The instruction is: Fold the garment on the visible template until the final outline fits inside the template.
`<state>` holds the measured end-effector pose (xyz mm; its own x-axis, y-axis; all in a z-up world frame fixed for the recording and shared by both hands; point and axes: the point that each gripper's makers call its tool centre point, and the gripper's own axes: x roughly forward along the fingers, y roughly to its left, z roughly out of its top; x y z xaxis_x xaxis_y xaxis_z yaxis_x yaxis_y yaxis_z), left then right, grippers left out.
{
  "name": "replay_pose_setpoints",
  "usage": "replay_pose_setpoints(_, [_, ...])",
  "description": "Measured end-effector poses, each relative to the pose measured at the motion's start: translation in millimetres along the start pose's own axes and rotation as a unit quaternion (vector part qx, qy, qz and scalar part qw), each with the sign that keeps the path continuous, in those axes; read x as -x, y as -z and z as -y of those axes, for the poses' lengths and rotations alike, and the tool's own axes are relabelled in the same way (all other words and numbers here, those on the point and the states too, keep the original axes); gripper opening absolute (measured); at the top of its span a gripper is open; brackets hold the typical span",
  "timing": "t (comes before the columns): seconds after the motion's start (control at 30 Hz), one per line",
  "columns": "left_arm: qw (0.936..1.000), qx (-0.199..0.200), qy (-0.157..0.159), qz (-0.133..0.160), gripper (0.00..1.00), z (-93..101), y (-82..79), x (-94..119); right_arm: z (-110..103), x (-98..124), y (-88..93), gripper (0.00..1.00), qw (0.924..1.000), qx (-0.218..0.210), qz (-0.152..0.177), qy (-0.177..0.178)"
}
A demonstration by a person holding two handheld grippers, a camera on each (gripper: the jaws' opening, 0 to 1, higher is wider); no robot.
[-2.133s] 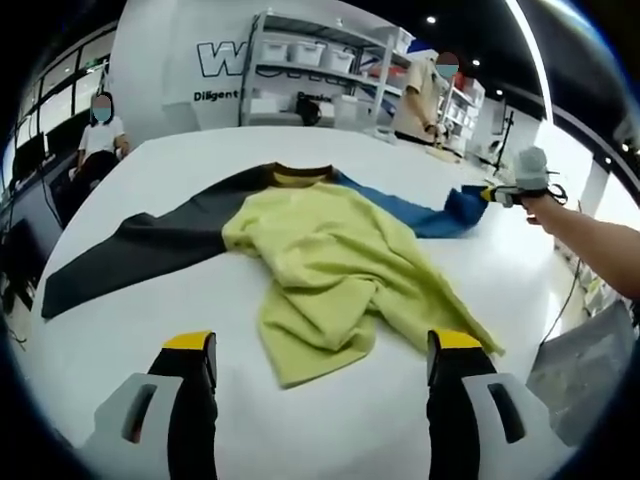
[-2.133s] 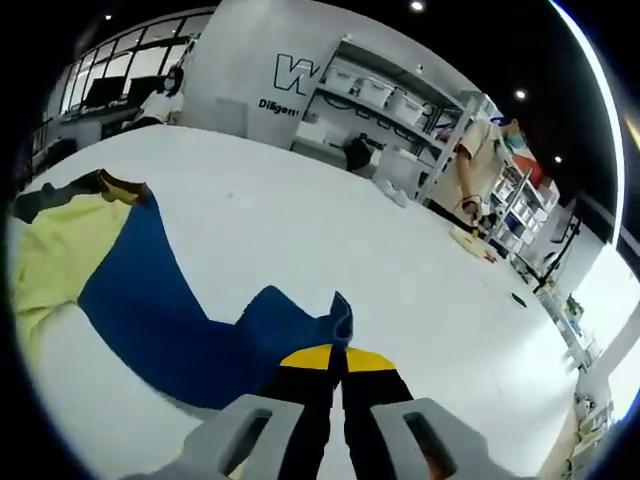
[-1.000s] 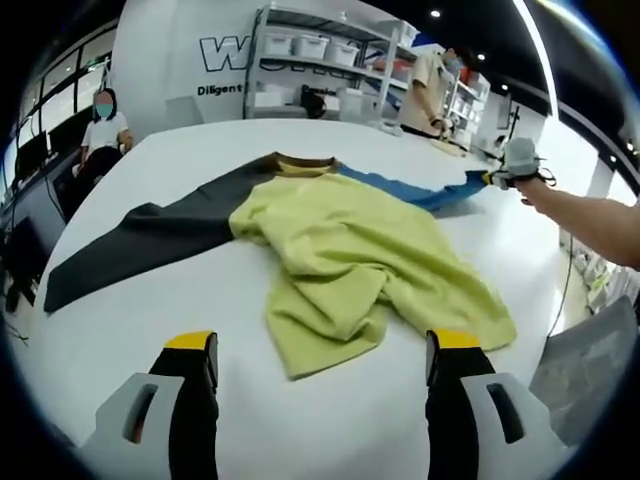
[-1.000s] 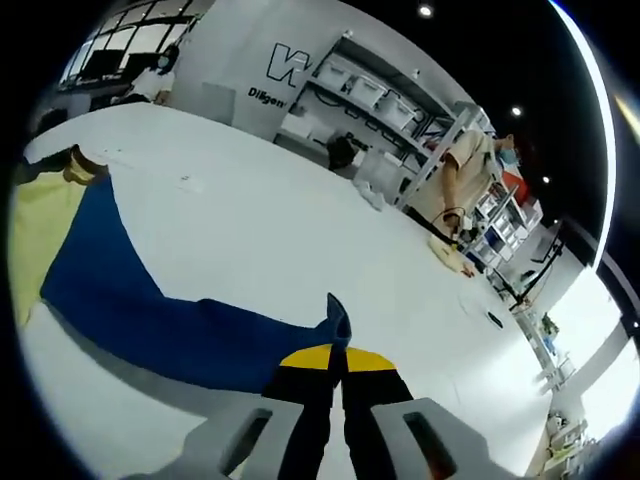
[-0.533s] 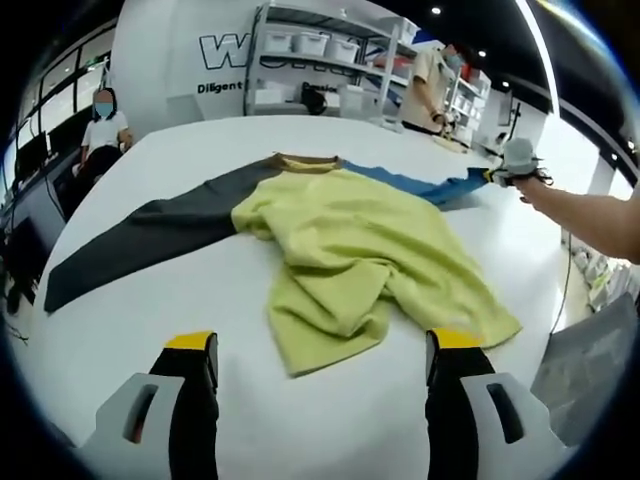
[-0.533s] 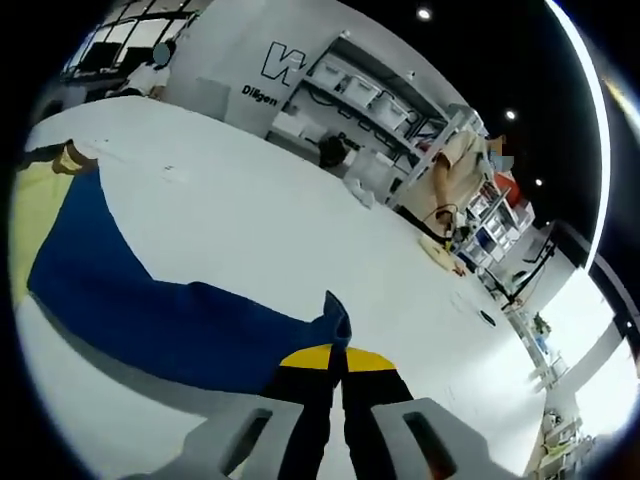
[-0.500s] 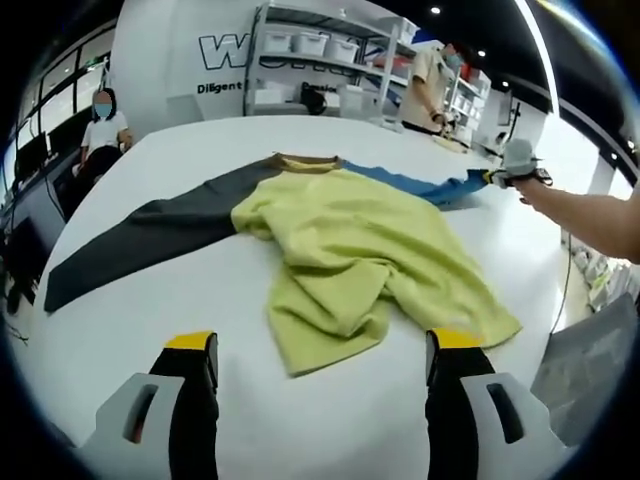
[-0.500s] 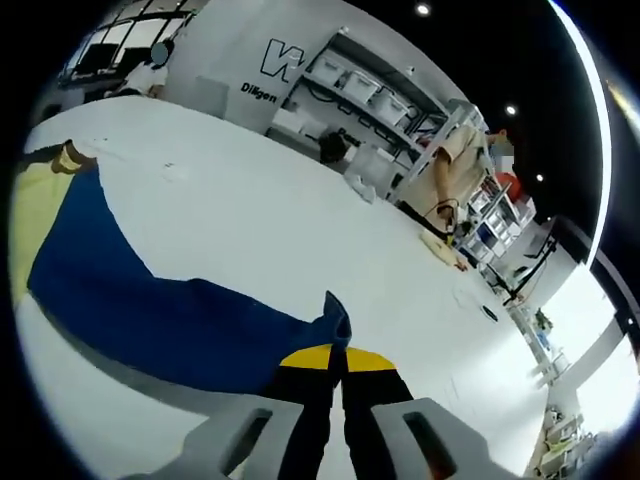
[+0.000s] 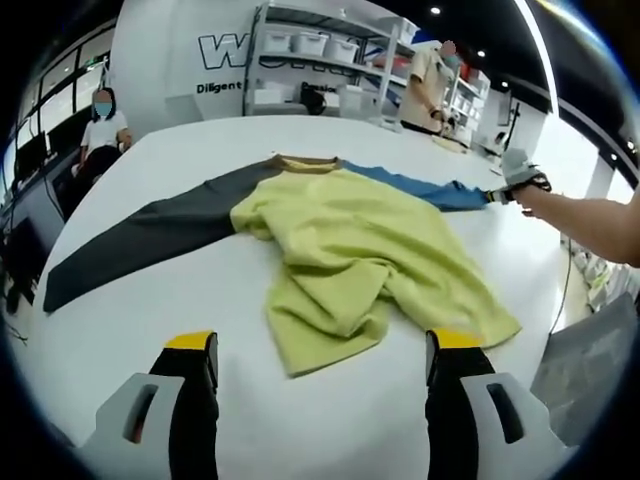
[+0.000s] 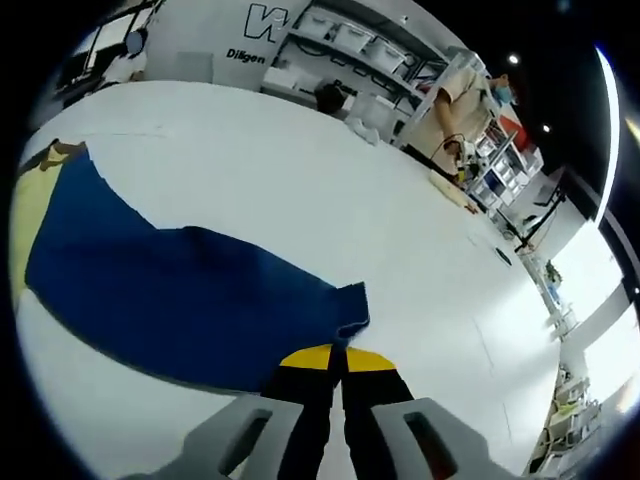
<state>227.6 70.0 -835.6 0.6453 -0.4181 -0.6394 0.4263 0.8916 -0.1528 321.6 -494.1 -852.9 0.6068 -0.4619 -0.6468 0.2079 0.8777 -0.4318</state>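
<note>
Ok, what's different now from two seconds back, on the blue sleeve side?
The right tongs pulled the blue sleeve outward until it lay straight and flat on the table. The cuff, pinched and raised before, now lies just ahead of the shut jaws; I can't tell if it is let go. The left tongs stayed open, short of the yellow body.

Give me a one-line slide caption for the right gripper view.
Right gripper pinned at the cuff of the blue sleeve, laid flat across the white table.
</note>
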Motion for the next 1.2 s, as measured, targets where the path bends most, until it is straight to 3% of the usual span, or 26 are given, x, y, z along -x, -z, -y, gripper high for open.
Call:
replay_pose_setpoints(0.1, [1.0000, 0.001, -0.001, 0.000, 0.80, -1.3, -0.1, 0.4, -1.2, -0.8, 9.8, 0.00, 0.9998, 0.007, -0.020, 0.000])
replay_pose_setpoints(0.5, [1.0000, 0.002, -0.002, 0.002, 0.80, -1.6, -0.8, 1.1, 2.8, -1.1, 8.9, 0.00, 0.9989, 0.043, -0.014, 0.012])
replay_pose_setpoints(0.8, [1.0000, 0.000, -0.001, 0.003, 0.80, -0.4, -1.4, 1.3, 11.9, 2.8, 11.0, 0.07, 0.9996, 0.020, -0.009, 0.019])
replay_pose_setpoints(1.2, [1.0000, -0.002, 0.002, 0.000, 0.80, 1.3, -0.2, 1.1, 17.8, 11.4, 2.0, 0.06, 0.9997, 0.000, 0.010, 0.021])
